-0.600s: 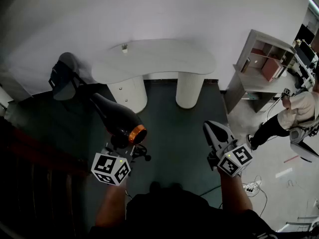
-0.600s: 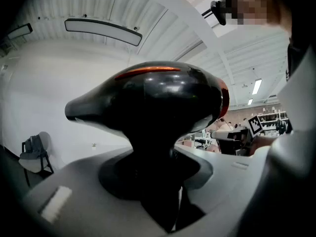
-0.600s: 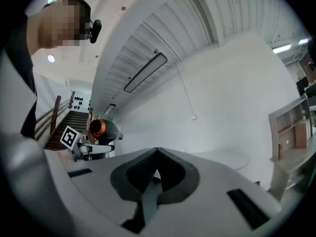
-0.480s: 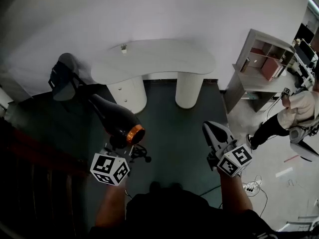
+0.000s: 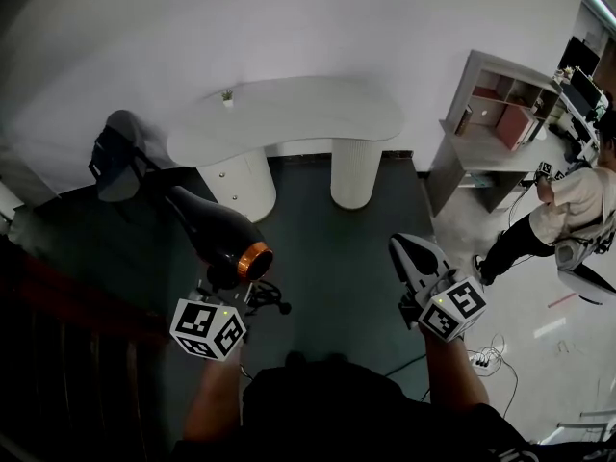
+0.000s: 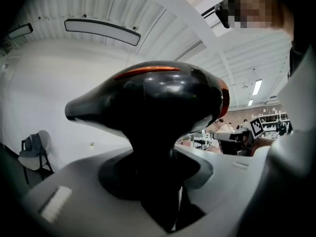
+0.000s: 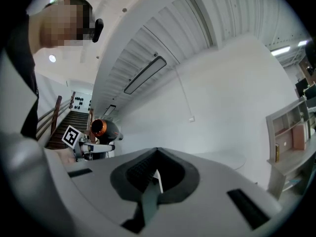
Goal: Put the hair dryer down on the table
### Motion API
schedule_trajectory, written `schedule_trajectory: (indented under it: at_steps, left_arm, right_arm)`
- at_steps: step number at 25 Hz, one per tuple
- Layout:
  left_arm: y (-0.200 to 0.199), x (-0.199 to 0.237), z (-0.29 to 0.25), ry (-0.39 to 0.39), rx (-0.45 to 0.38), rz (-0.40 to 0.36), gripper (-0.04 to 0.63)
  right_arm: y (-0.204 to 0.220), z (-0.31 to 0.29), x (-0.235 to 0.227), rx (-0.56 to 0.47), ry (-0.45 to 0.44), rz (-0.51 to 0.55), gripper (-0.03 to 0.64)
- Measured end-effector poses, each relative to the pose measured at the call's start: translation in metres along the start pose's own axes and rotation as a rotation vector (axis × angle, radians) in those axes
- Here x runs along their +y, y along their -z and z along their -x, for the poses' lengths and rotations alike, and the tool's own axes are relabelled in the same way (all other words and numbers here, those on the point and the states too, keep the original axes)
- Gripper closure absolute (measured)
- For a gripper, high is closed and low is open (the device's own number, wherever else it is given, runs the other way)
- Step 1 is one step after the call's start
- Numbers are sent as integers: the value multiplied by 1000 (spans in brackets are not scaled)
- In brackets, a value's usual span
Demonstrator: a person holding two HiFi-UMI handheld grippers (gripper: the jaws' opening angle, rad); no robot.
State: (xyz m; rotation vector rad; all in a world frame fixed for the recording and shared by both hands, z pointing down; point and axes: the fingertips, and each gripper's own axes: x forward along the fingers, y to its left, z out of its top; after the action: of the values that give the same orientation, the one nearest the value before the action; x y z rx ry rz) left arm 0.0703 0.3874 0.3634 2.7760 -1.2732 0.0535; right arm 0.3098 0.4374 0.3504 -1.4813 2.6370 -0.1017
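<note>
The left forearm reaches forward, and the left gripper points up and away with its jaws clamped on the handle of the hair dryer. The dryer is held in the air over the dark floor, nearer than the white table. Its barrel runs far-left to near-right, with the orange-ringed end nearest. To the right, the right gripper is held level with it, jaws together and empty.

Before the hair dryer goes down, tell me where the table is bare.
The table is bare nearly everywhere, from the small object near its left back edge across to the rounded end by the shelf unit. Tightest: the left end, beside the chair.
</note>
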Motion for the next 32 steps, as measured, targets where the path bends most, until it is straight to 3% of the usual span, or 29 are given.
schedule_trajectory:
  at_steps: [7,16,21,32]
  left_arm:
    - [4,-16,5,-21,1,1,416]
    - [15,14,4,-53,-1,14,416]
    - [15,57,6,-72,-10,13,416]
    - [4,195,5,-99,-13,-4,416]
  right_arm:
    - [8,2,10,13,-85,-53,604]
    - [24,-34,20,64,-141,-75,604]
    - [34,-87,33,85,-179,-78,604]
    - [44,-238,87,134,-266,-87,604]
